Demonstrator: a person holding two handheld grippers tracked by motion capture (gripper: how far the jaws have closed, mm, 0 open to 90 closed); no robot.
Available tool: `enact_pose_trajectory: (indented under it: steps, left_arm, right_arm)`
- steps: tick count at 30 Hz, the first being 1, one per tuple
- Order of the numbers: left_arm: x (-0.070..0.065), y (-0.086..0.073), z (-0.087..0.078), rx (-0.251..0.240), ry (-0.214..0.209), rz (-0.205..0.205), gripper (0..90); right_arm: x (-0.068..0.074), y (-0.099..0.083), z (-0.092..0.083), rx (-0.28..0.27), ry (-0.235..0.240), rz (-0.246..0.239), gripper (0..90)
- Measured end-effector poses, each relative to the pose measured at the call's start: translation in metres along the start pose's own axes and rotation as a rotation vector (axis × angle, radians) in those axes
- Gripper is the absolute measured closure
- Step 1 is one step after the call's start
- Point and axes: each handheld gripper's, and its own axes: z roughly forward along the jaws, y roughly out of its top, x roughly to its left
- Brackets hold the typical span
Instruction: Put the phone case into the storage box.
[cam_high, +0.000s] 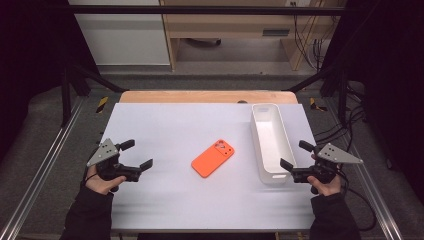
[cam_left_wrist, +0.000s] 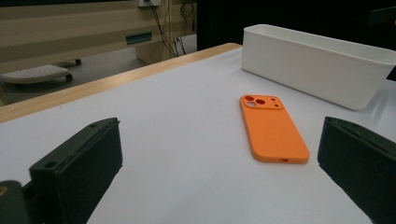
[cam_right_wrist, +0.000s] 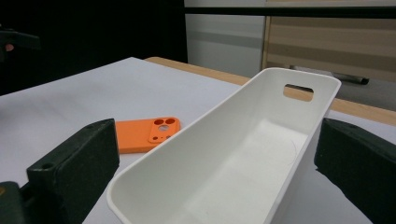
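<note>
Both grippers hover low over the near table (cam_high: 165, 210) edge with jaws spread wide and nothing between them: the left gripper (cam_high: 136, 155) at the left side, the right gripper (cam_high: 298, 155) just by the white bin's (cam_high: 261, 145) near end. Between them, an orange phone case (cam_high: 213, 158) lies flat at mid-table, camera cutouts toward the bin

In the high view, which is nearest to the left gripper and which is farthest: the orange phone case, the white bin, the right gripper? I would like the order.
From the left gripper:
1. Orange phone case, at the table's middle.
2. White bin, on the right side, beyond the case.
3. Right gripper, at the bin's near right end, farthest.
</note>
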Motion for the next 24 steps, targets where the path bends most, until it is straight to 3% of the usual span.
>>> enact_pose_trajectory:
  steps: [24]
  left_arm:
    - [-0.026,0.011,0.023,0.064,-0.008,0.029,0.0]
  right_arm:
    - [0.000,-0.001,0.000,0.005,0.003,-0.003,0.3]
